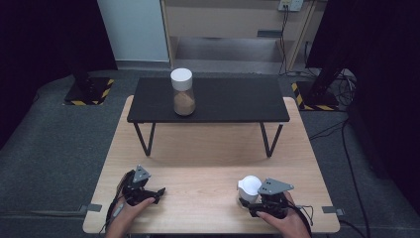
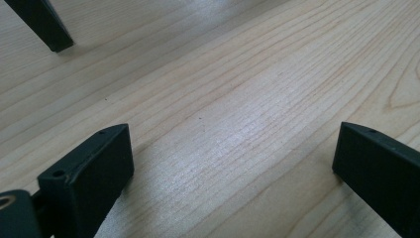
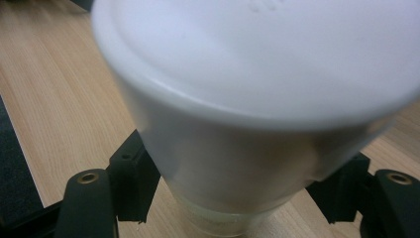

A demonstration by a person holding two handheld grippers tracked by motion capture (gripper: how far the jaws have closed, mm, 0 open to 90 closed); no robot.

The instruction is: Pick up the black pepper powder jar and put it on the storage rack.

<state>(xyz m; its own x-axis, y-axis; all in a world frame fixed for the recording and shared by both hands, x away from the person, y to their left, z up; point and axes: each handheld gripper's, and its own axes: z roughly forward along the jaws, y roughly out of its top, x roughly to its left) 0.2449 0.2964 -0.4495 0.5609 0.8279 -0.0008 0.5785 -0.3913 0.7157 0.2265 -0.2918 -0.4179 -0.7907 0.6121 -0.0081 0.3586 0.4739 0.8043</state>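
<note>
The right gripper (image 1: 251, 201) is clamping a white-lidded jar (image 3: 247, 114) near the wooden table's (image 1: 208, 168) front edge, jaws pressing its sides just under the lid. To carry it well, I judge the person should be keeping it upright and lifting straight before travelling toward 12 o'clock, where a matching jar of brown powder (image 1: 183, 94) is standing on the black shelf (image 1: 233, 99). The left gripper (image 1: 157, 192) is resting at about 9 o'clock from the held jar, jaws spread and empty. The held jar's contents are blurred and cut off, so fill level is hard to tell.
</note>
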